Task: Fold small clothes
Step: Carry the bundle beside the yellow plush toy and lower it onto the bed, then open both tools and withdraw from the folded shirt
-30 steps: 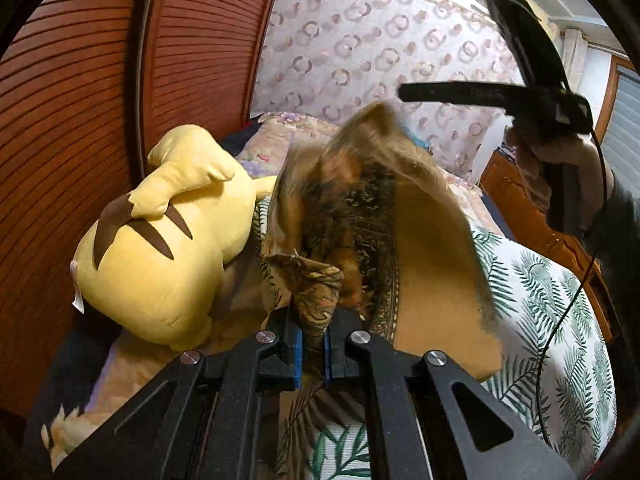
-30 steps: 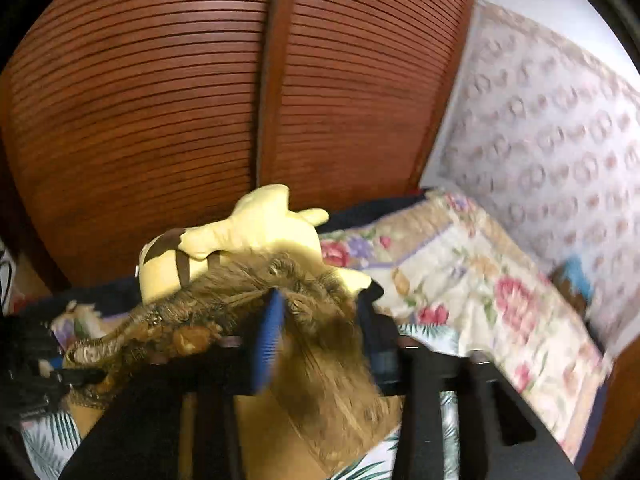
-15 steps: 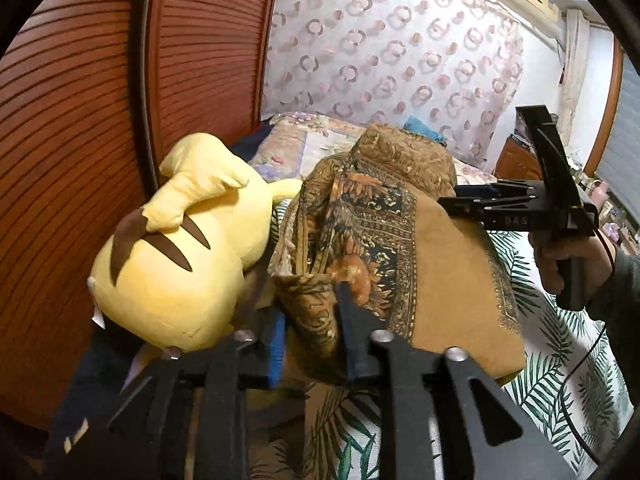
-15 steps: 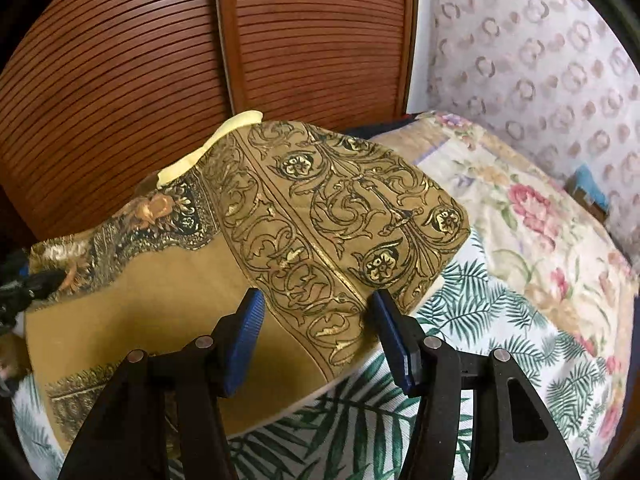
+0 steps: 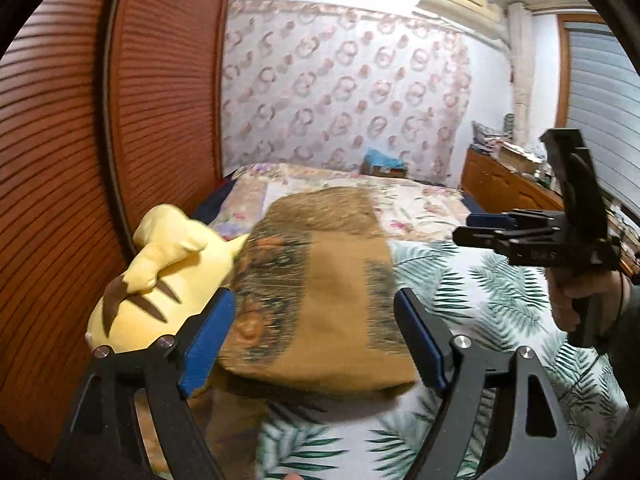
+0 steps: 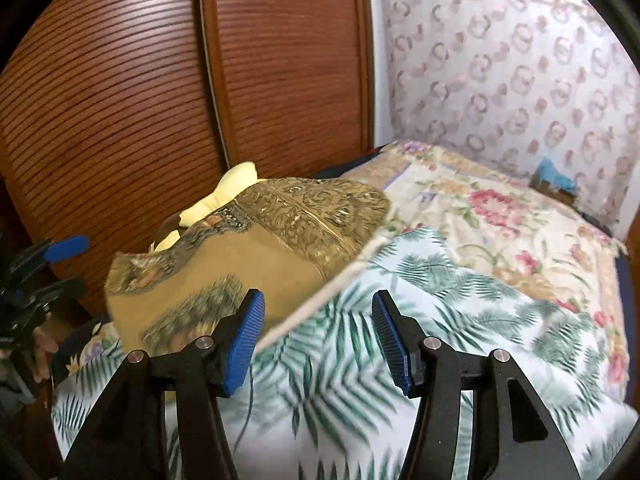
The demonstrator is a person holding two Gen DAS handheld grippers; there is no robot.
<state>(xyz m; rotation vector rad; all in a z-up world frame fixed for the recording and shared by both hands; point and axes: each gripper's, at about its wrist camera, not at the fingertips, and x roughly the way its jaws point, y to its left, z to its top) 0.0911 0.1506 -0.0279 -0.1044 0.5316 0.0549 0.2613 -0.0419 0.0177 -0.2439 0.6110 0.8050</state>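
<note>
From the left wrist camera, the left gripper (image 5: 314,338) has its blue-padded fingers spread wide, touching nothing. Beyond them the ochre-brown patterned cloth (image 5: 320,292) lies folded on the leaf-print bedspread (image 5: 472,304), its left edge against the yellow plush toy (image 5: 160,276). At right a hand holds the right gripper (image 5: 480,226).

From the right wrist camera, the right gripper (image 6: 318,338) is likewise spread and empty over the leaf-print bedspread (image 6: 360,380). The cloth (image 6: 248,256) lies ahead and left, partly covering the plush toy (image 6: 224,196).
</note>
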